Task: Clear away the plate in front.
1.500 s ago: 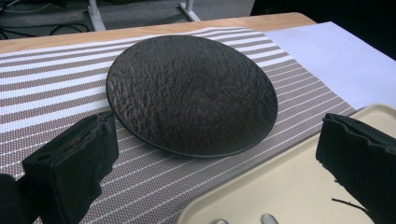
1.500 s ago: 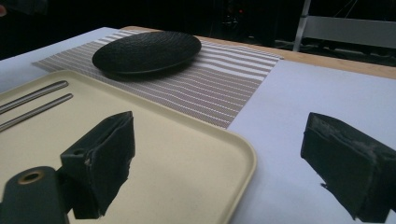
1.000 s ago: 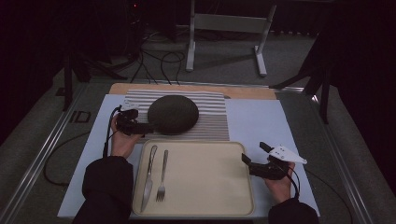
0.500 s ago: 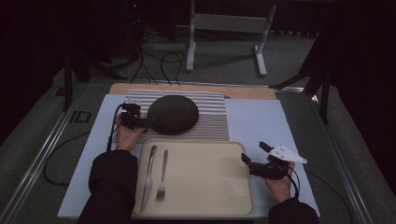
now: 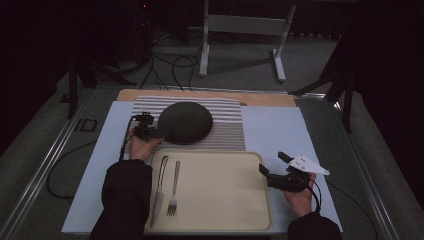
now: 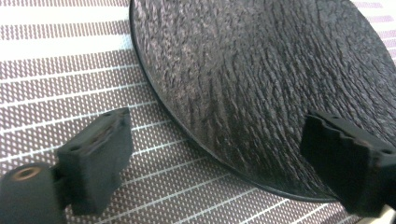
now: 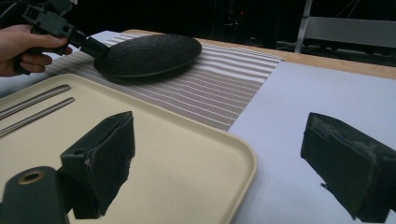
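- Left gripper [image 5: 152, 132] at the dark plate's [image 5: 185, 122] nine o'clock edge, fingers just closing, rim between them, not yet pinched.
- Right gripper [image 5: 272, 167] hovers at the tray's [image 5: 220, 200] three o'clock edge, fingers wide open, empty.

The cream tray's [image 5: 250, 200] right half lies bare; a knife [image 5: 159, 190] and fork [image 5: 174, 189] occupy its left. The dark plate [image 5: 186, 121] blocks the striped mat's [image 5: 227, 127] far left, with open tabletop [image 5: 272, 130] right of it.
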A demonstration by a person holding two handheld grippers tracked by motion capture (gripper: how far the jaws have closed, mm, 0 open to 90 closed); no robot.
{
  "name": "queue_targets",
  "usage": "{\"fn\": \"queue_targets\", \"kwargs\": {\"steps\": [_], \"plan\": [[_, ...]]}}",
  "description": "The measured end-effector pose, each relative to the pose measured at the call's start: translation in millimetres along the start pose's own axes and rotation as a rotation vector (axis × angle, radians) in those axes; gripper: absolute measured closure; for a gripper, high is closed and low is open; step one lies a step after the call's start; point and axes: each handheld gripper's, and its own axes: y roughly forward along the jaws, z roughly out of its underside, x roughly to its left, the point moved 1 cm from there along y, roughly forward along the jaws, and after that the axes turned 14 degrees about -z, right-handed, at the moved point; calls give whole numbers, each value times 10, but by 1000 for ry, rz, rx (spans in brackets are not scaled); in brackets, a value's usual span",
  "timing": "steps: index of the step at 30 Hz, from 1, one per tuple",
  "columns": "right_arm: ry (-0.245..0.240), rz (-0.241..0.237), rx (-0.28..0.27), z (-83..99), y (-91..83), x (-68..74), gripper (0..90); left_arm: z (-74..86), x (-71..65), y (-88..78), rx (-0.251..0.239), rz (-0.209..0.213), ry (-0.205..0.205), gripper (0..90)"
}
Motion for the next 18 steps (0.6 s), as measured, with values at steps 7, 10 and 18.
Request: {"fn": "queue_targets", "kwargs": {"steps": [7, 10, 18], "plan": [[2, -1, 0, 0, -1, -2, 100, 10, -19, 14, 5, -12, 6, 222], [2, 0, 1, 1, 2, -2, 100, 10, -21, 6, 8, -22, 18, 308], [2, 1, 4, 3, 11, 1, 100, 17, -20, -1, 11, 7, 6, 416]]}}
